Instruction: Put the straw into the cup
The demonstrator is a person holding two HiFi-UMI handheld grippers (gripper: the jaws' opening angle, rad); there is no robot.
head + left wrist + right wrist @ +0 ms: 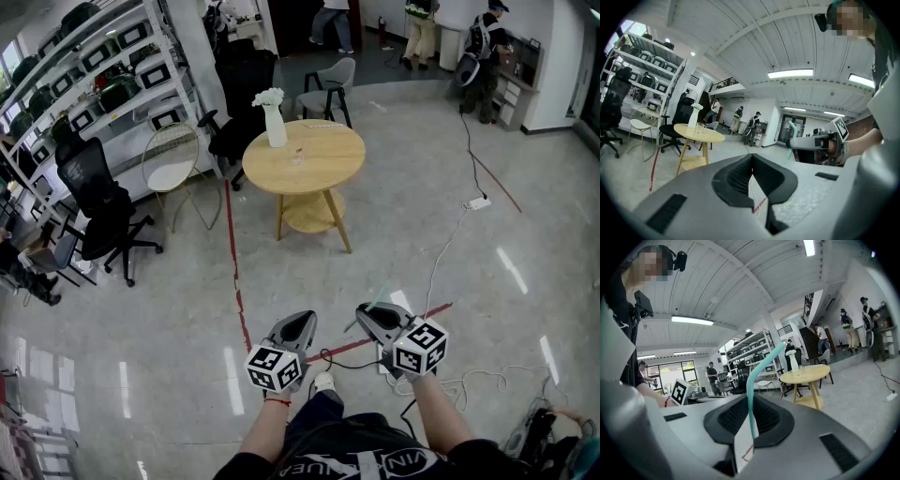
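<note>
My right gripper (367,313) is shut on a teal bendy straw (752,390) that still has its white paper wrapper (743,446) at the lower end; the straw's tip (375,301) pokes out ahead of the jaws. My left gripper (300,324) is shut with nothing in it. A clear glass cup (297,156) stands on the round wooden table (319,173) some way ahead, near a white vase of flowers (273,119). In the right gripper view the cup (800,368) shows small on the table (813,376). Both grippers hang over the floor, far from the table.
A black office chair (101,206) and a round wire stool (171,161) stand left of the table, by shelving (89,75). A grey chair (333,82) sits behind it. Cables (450,253) and a red tape line (234,262) cross the floor. People stand at the far end.
</note>
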